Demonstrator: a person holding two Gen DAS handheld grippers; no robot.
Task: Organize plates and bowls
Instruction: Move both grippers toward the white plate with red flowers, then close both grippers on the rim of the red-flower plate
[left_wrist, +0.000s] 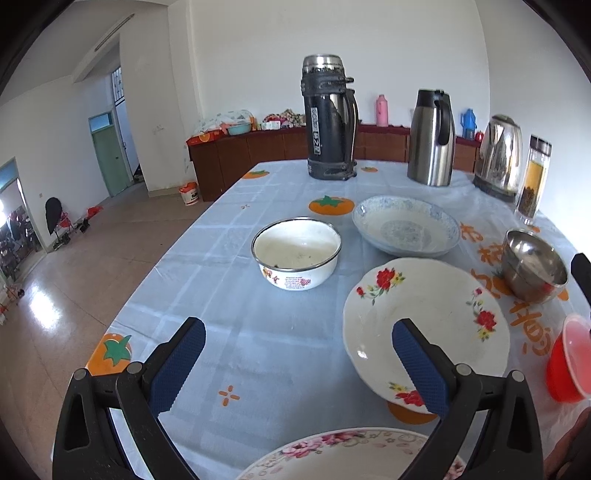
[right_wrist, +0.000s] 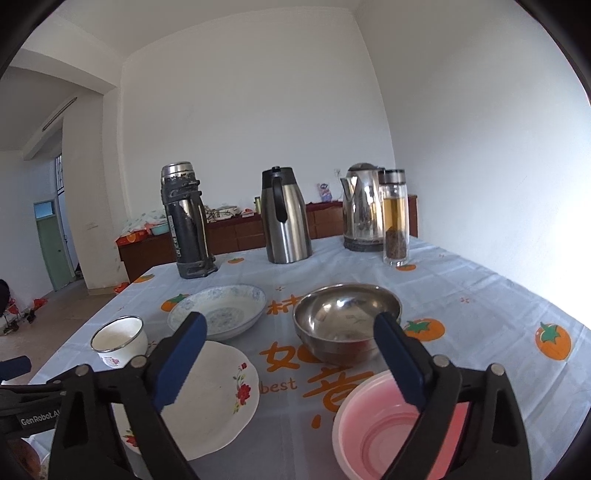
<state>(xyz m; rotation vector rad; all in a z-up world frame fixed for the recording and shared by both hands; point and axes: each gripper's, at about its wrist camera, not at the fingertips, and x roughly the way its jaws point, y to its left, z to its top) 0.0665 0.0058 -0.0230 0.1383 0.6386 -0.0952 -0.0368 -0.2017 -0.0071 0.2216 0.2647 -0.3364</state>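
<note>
On the persimmon-print tablecloth a white enamel bowl stands mid-table, with a blue-patterned plate to its right. In front of that lies a white plate with red flowers. A steel bowl and a red plastic bowl sit at the right edge. A pink-flowered plate lies just under my left gripper, which is open and holds nothing. My right gripper is open and empty, raised above the table, with the steel bowl beyond it and the pink bowl below its right finger.
A black thermos, a steel carafe, an electric kettle and a glass tea bottle line the far side of the table. The table's left edge drops to a tiled floor. A brown cabinet stands behind.
</note>
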